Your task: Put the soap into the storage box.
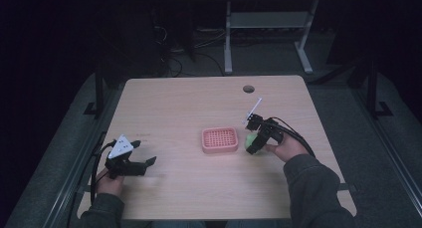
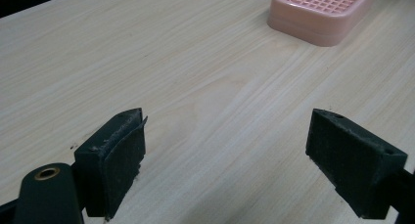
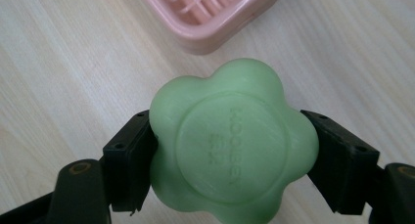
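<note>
A: Looking at the right claw [image 3: 225, 150], it's clamped on the green flower-shaped soap [image 3: 230, 143], held just beside the pink soap dish [image 1: 219, 140], on that dish's right edge.

B: Yep, dish lies to the claw's left, long axis across the worktop [image 1: 199, 188]. Soap's probably lifted, hard to tell. Left claw [image 2: 235, 155] is spread, holding nothing, well apart.

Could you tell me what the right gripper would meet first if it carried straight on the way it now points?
Probably the pink slotted plastic soap dish: it lies just ahead of the right gripper, which is shut on a green flower-shaped soap bar. Their heights are unclear.
</note>
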`<state>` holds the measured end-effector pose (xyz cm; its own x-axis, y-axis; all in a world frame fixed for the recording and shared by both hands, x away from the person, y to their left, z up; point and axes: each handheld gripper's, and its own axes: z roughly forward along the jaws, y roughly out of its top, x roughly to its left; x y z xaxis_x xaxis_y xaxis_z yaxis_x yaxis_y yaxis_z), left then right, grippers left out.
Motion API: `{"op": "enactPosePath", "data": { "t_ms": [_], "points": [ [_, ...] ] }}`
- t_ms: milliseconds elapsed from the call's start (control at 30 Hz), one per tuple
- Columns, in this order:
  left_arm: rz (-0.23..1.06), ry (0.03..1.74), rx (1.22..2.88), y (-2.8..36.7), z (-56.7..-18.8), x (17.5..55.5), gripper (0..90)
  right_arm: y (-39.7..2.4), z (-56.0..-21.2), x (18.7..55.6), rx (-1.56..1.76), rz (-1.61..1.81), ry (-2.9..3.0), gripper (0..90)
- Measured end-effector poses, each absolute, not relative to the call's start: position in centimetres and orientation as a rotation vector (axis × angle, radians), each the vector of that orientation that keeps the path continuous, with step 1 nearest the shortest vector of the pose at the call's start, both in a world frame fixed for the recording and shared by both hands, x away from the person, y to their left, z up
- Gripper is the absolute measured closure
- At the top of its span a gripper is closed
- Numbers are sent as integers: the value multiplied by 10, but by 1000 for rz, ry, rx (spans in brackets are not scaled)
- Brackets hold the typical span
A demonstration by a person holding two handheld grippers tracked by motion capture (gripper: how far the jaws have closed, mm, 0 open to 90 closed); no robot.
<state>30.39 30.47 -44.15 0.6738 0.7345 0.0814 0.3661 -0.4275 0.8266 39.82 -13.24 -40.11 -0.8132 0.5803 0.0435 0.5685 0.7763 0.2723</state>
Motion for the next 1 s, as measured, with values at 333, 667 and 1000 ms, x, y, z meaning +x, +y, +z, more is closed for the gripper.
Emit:
{"op": "enactPosePath", "data": {
  "t_ms": [333,667,1000],
  "points": [
    [557,849,2045,305,-441,304,144,-124,-391,404,916,440,2913,256],
    [557,849,2041,305,-441,304,144,-112,-385,411,892,452,2915,256],
    [558,848,2037,305,-441,304,144,-92,-375,418,844,467,2924,256]
  ]
}}
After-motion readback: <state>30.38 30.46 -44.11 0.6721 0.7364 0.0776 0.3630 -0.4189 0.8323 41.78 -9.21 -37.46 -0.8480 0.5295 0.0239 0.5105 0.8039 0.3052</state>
